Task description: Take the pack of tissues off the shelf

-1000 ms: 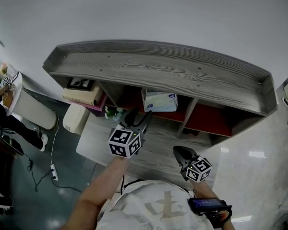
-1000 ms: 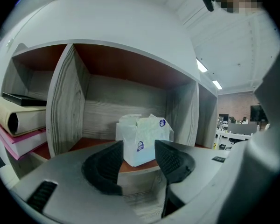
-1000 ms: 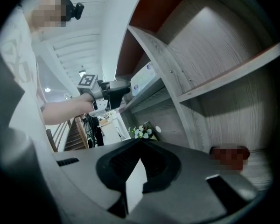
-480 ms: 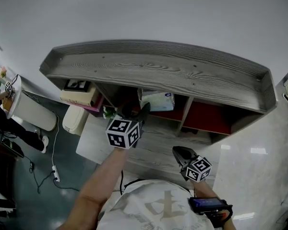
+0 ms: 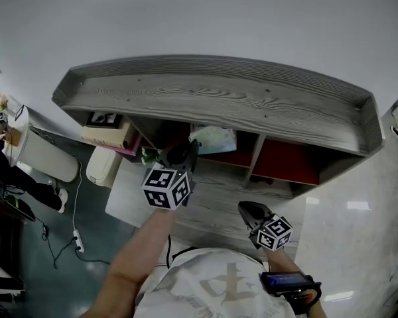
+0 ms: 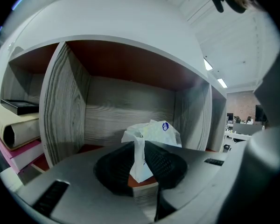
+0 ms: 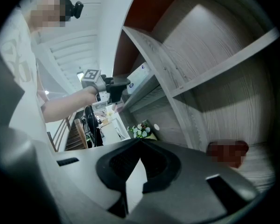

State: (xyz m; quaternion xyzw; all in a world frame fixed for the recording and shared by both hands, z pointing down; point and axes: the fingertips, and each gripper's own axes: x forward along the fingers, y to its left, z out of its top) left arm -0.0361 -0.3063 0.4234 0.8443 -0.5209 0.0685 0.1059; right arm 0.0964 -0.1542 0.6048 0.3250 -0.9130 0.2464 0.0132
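The left arm (image 5: 142, 250) reached forward with the left tool (image 5: 180, 159) at the middle compartment of the shelf (image 5: 219, 98). The pack (image 6: 155, 130) lay in that compartment, and the tool's jaws were closing with a flap of its wrapper pinched between them. The right tool (image 5: 251, 211) hung low near the body, jaws together, holding nothing. In the head view the top board hid part of the pack. Its long axis seemed to run side to side along the shelf

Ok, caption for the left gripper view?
Left hand-held gripper closing on white plastic tissue pack in grey wooden shelf compartment.
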